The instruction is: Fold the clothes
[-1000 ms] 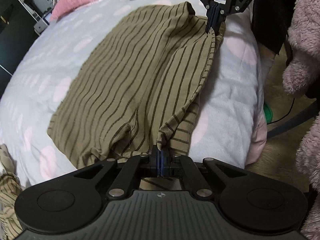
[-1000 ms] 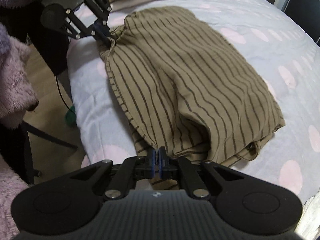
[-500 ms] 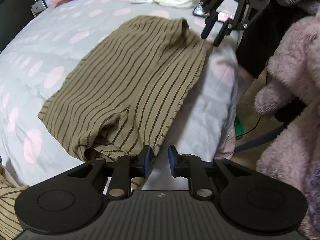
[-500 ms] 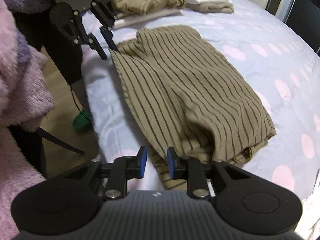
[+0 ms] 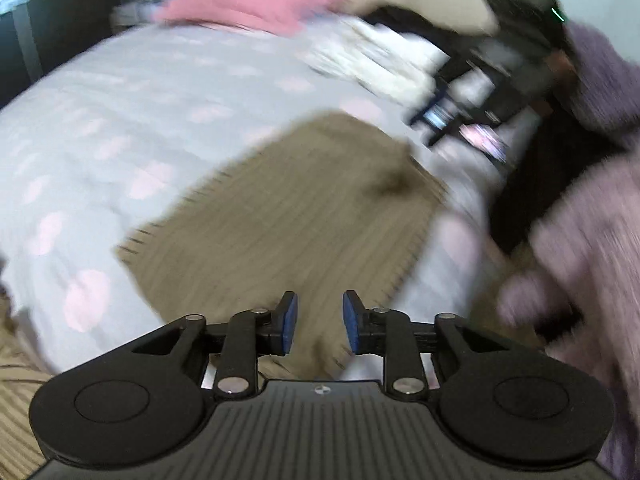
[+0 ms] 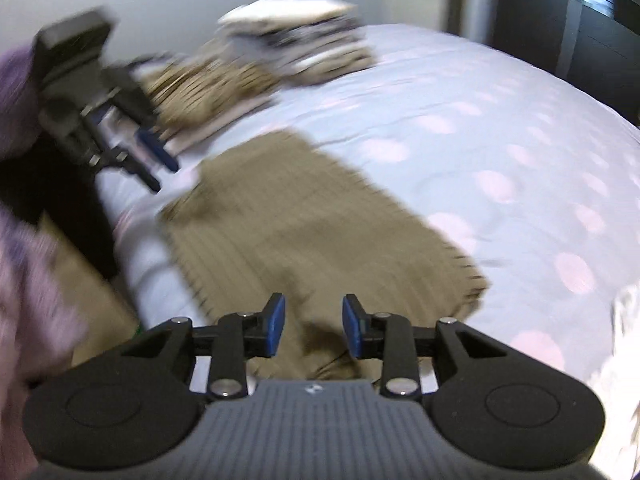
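A brown striped garment lies folded flat on the bed near its edge; it also shows in the right wrist view. Both views are motion-blurred. My left gripper is open and empty, raised above the garment's near end. My right gripper is open and empty above the garment's other end. Each gripper shows in the other's view, the right one and the left one, both lifted off the cloth with jaws apart.
The bed has a pale lilac cover with pink spots. A pink pillow and white clothes lie at one end. A stack of folded clothes lies at the other. My fuzzy purple sleeve and the floor are beside the bed.
Both grippers let go of the garment's edge, opened wider and lifted up and away from it. The garment now lies flat on the bed.
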Available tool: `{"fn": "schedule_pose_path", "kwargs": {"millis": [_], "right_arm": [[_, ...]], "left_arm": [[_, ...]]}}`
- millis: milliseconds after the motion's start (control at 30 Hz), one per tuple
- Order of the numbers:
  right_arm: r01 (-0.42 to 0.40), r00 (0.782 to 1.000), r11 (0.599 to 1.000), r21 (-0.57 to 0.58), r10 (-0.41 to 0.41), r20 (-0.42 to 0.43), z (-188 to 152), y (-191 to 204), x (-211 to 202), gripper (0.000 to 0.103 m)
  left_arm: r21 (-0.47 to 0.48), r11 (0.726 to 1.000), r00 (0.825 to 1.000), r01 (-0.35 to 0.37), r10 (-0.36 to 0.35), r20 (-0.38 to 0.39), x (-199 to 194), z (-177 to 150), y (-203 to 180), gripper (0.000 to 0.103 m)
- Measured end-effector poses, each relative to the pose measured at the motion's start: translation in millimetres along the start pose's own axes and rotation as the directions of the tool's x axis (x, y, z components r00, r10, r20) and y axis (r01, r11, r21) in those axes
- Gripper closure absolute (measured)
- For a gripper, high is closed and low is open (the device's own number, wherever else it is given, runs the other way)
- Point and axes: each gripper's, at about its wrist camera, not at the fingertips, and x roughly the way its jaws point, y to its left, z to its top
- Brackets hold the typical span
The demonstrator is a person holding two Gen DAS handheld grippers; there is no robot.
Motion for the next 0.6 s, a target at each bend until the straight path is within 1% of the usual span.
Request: {"fn": "schedule_pose_path", "kwargs": {"millis": [33, 100, 133, 167, 200, 233, 267, 367, 433, 533, 600], "right_arm": [[0.027, 1.0, 0.999, 0.036, -0.027, 0.014, 3.3, -4.6, 0.9, 0.068], [0.071, 0.996, 0.991, 0.115, -0.076, 0.037, 8.1, -13.3, 2.7, 0.068], [0.082, 0.995, 0.984, 0.155, -0.09, 0.041, 9.0, -16.7, 5.2, 0.068], [0.089, 0.994, 0.977, 0.192, -0.098, 0.041, 9.7, -19.5, 10.0, 0.069], [0.094, 0.994, 0.972, 0.215, -0.104, 0.037, 9.5, -20.5, 14.8, 0.073], [0.1, 0.994, 0.971, 0.216, -0.109, 0.028, 8.5, -18.9, 20.6, 0.076], [0.108, 0.993, 0.973, 0.204, -0.113, 0.014, 7.0, -16.7, 27.1, 0.082], [0.113, 0.993, 0.978, 0.178, -0.106, -0.05, -0.3, -13.8, 44.1, 0.084], [0.128, 0.988, 0.976, 0.179, -0.109, -0.108, -8.6, -17.0, 55.0, 0.085], [0.126, 0.981, 0.974, 0.188, -0.093, -0.173, -21.2, -19.6, 67.1, 0.085], [0.122, 0.976, 0.975, 0.187, -0.083, -0.203, -28.4, -19.4, 72.7, 0.085]], "left_arm": [[-0.04, 0.998, 0.999, -0.041, 0.042, 0.031, -0.5, 3.2, 5.7, 0.077], [-0.117, 0.985, 0.987, -0.129, 0.139, 0.08, 2.2, 9.3, 13.7, 0.077], [-0.137, 0.978, 0.982, -0.156, 0.169, 0.085, 6.2, 11.4, 15.6, 0.079], [-0.157, 0.971, 0.977, -0.181, 0.196, 0.087, 10.4, 13.5, 17.4, 0.084], [-0.158, 0.97, 0.976, -0.186, 0.2, 0.08, 16.4, 14.7, 17.2, 0.085], [-0.159, 0.969, 0.976, -0.191, 0.204, 0.071, 22.5, 15.7, 17.0, 0.086], [-0.148, 0.971, 0.979, -0.188, 0.197, 0.051, 28.4, 15.2, 15.8, 0.088], [-0.102, 0.977, 0.983, -0.185, 0.184, -0.011, 46.5, 10.6, 9.8, 0.09], [-0.091, 0.981, 0.984, -0.171, 0.166, -0.06, 56.5, 2.8, 8.6, 0.092], [-0.086, 0.982, 0.977, -0.17, 0.156, -0.147, 69.4, -13.3, 7.5, 0.094], [-0.076, 0.983, 0.972, -0.168, 0.152, -0.179, 73.9, -18.3, 7.3, 0.094]]}}
